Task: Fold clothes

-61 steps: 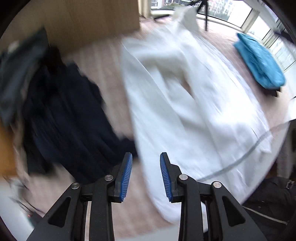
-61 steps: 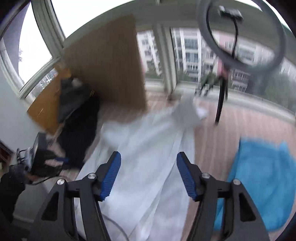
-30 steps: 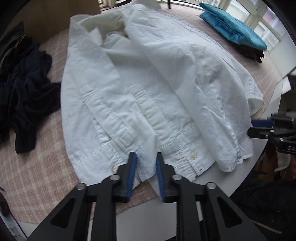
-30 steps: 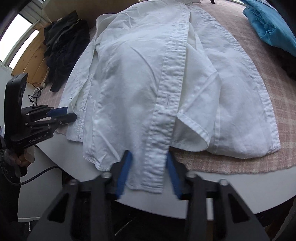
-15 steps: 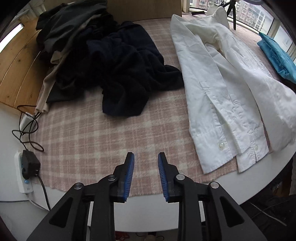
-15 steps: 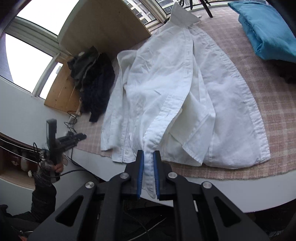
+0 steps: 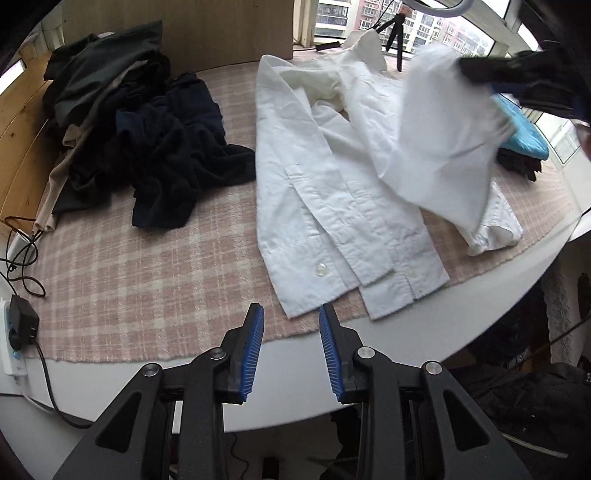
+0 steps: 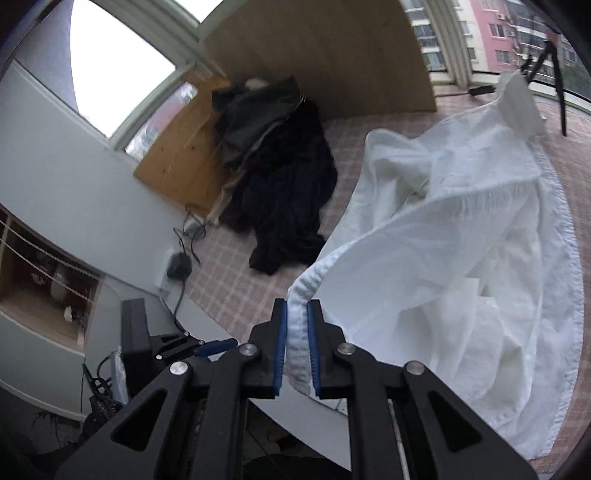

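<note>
A white shirt lies open on the pink plaid cloth, collar at the far end. My right gripper pinches the shirt's front edge and holds that panel up off the table. Its jaws are easing open slightly, with the cloth still pressed between the pads. In the left wrist view this gripper is a dark blur at the upper right with the raised panel hanging from it. My left gripper hovers over the cloth's near edge, left of the shirt's hem. Its jaws are opening with nothing between them.
A heap of dark clothes lies at the back left. A folded blue garment sits at the far right. A power strip with cables rests on the white table's left edge. A tripod stands behind the shirt.
The right gripper shut on the shirt's front edge and lifted it high off the table. The left gripper let go of the hem, backed away and spread its jaws.
</note>
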The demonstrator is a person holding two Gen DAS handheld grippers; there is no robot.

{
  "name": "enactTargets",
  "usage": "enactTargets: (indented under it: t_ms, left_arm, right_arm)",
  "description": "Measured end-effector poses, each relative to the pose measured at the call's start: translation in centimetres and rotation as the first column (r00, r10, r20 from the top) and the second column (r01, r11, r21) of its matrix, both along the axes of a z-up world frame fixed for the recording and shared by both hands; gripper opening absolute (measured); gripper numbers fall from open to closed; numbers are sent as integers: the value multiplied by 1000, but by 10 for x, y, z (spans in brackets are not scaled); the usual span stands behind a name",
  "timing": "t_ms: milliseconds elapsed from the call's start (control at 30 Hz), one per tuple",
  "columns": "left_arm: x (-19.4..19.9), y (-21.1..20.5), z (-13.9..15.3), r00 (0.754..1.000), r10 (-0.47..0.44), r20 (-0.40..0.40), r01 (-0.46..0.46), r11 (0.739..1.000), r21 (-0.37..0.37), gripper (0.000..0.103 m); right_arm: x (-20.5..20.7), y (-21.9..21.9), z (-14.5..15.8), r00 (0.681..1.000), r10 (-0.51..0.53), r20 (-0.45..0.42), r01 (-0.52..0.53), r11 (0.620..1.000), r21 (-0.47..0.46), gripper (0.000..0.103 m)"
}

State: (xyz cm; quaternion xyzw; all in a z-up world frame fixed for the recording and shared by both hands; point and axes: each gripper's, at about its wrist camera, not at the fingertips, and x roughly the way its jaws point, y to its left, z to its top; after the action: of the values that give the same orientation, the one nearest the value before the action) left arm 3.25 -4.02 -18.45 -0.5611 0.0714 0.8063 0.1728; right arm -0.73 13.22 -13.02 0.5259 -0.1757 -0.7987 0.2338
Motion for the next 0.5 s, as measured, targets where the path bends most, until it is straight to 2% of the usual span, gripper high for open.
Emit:
enactTargets:
  t_ms: [67,133,200,267,367,500]
  left_arm:
    - [9,3,5,1000,-10,1,10,1000,15,30]
    - [17,14,8,999,-41,1,41,999,24,30]
    - [23,31,12,997,-82,-8,82,997,13,30]
    - [29,54,17,990,-142,-21,143,990,16,30]
    - [29,95,20,972,-232,-35,233,972,21,34]
    - [16,161,12,942,-335,-33,335,942,4,35]
  right_arm:
    - [1,-12,-11,996,44,75,-45,999,15,19]
    - [13,-5,-10,995,49,87,-49,999,-4,20]
    - [31,17,-1,996,30,82,-27,999,-36,30]
    - [52,53,9,999,-24,47,26,999,-46,51]
    - [80,113,7,989,-145,-3,145,987,69,52]
    - [91,175,-31,960,-278,13,264,924,278,52]
